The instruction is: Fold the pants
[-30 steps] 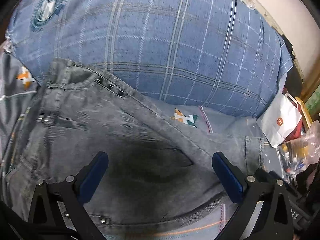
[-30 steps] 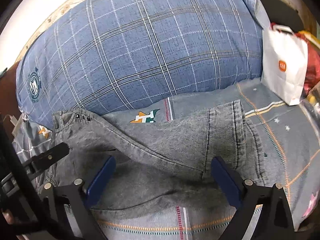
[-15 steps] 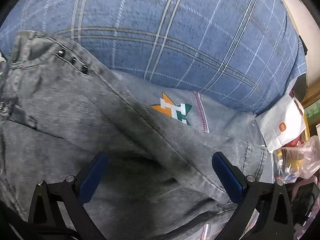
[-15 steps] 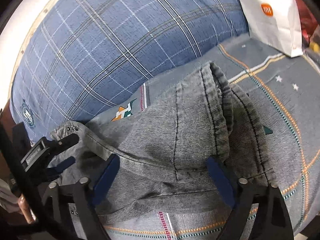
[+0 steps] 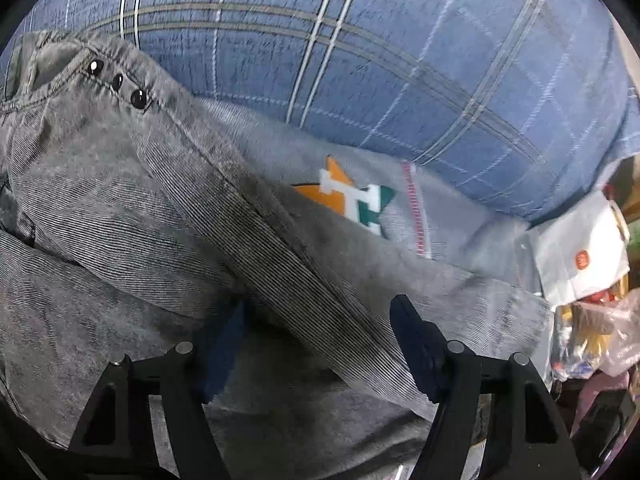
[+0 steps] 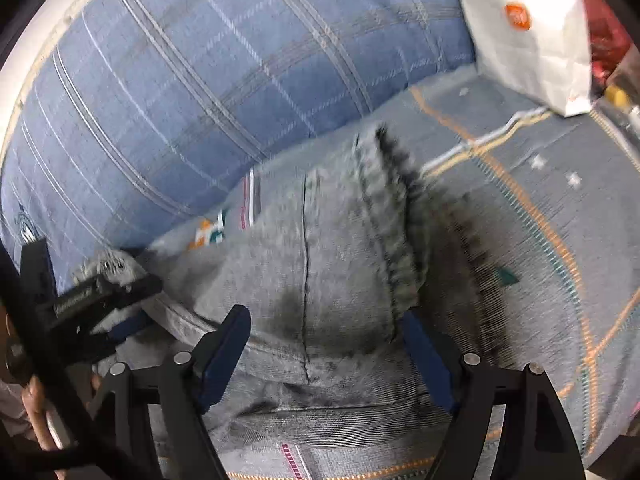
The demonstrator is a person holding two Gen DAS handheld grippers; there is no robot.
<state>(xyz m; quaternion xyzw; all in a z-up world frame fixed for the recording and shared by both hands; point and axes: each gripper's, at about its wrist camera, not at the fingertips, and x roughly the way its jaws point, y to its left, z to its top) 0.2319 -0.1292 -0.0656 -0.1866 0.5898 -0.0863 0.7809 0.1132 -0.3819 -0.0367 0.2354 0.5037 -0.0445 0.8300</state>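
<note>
A: Status on the left gripper [image 5: 316, 340]?

B: Jaws have just been closing. A ridge of the gray pants [image 5: 120, 216] is being straddled by the blue fingers [image 5: 416, 344]; the left pad is partly buried under cloth. Firm pinch not confirmed, so it is being read as parted, fabric between.

A: Right gripper [image 6: 324, 344]?

B: Same picture. Jaws have also just been closing, around a bunched leg section with a dark seam running through the gap. Pads are being seen at each flank of the bump, right one right at the hem fold. Actual pressing cannot be told; motion blur is being noted there.

A: Pants location?

B: Being spread over a gray bedsheet [image 6: 540, 208] with orange and teal stitch lines. In the left view, the waistband with three dark rivets [image 5: 118, 82] is being shown at 10 o'clock, the leg running down toward 4 o'clock. A blue plaid pillow [image 5: 360, 60] is being seen at 12 o'clock, just behind the pants.

A: Anything else?

B: White paper bag [image 6: 528, 36] at 1 o'clock in the right view. Left gripper is being seen there at 9 o'clock, a hand [image 6: 32, 404] at 8 o'clock.
</note>
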